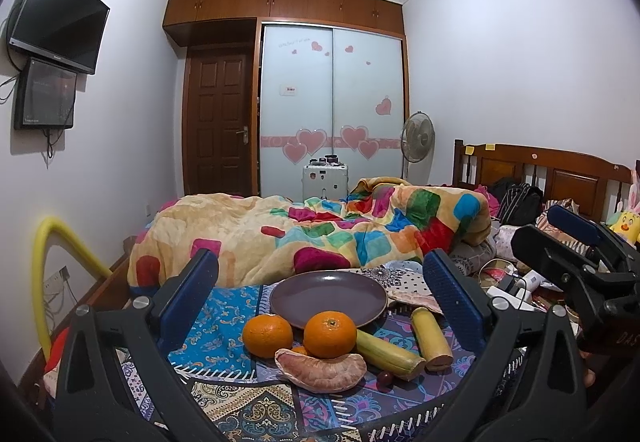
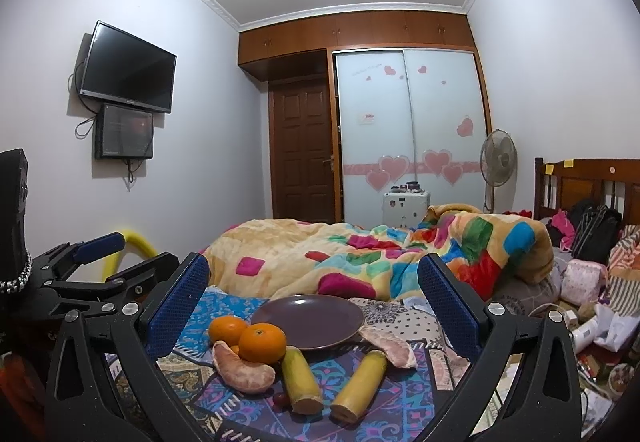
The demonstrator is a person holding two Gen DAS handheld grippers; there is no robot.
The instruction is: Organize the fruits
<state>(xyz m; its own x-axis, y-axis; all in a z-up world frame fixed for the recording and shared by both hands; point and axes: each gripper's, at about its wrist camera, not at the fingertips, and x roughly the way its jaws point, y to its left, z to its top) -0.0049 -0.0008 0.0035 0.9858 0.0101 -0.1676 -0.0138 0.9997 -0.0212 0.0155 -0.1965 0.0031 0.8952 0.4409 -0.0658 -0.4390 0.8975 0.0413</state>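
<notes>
An empty purple plate sits on a patterned cloth on the bed. In front of it lie two oranges, a peeled pomelo segment, two yellow-green cane pieces and a small dark grape. A second pomelo segment lies right of the plate. My left gripper is open and empty above the fruit. My right gripper is open and empty too; it also shows in the left wrist view.
A rumpled multicoloured blanket lies behind the plate. Bags, cables and clutter fill the bed's right side by the wooden headboard. A yellow foam tube stands at the left. A wardrobe, door and fan are at the back.
</notes>
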